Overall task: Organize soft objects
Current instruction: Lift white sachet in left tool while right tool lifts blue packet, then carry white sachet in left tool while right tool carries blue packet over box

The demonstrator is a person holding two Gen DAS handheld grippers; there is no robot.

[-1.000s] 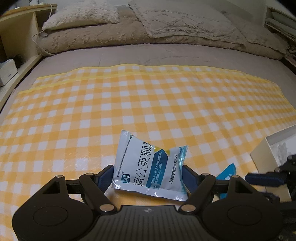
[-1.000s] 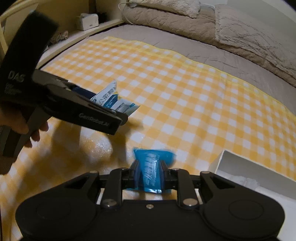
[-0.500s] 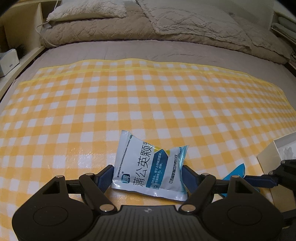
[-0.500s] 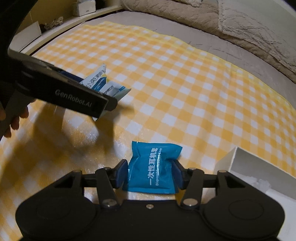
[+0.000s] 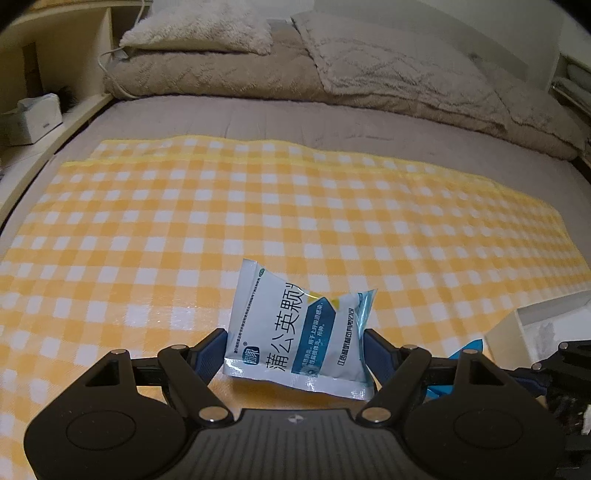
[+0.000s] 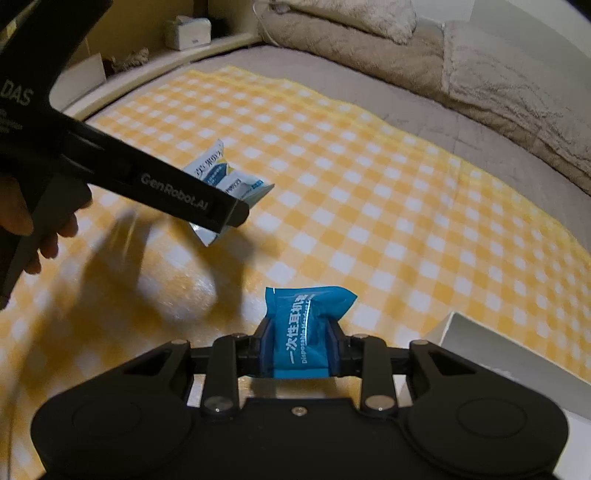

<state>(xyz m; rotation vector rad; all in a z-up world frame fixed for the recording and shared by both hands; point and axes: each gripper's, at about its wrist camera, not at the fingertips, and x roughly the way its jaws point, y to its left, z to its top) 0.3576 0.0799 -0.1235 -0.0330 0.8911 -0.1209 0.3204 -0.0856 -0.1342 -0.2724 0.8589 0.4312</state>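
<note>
Leftmost, the left gripper pinches a white medicine sachet, long axis forward, above the yellow checked cloth. Further right, the right gripper clamps a blue earmuff packet lengthwise; its own view alone shows the print, beside the white box.

Each camera sits behind its own hand-held gripper and looks forward along the fingers, low and near over the checked cloth on the bed. The left view faces the pillows straight. The right view looks more leftward and shares the left hand-held gripper, the cloth and the white box.
</note>
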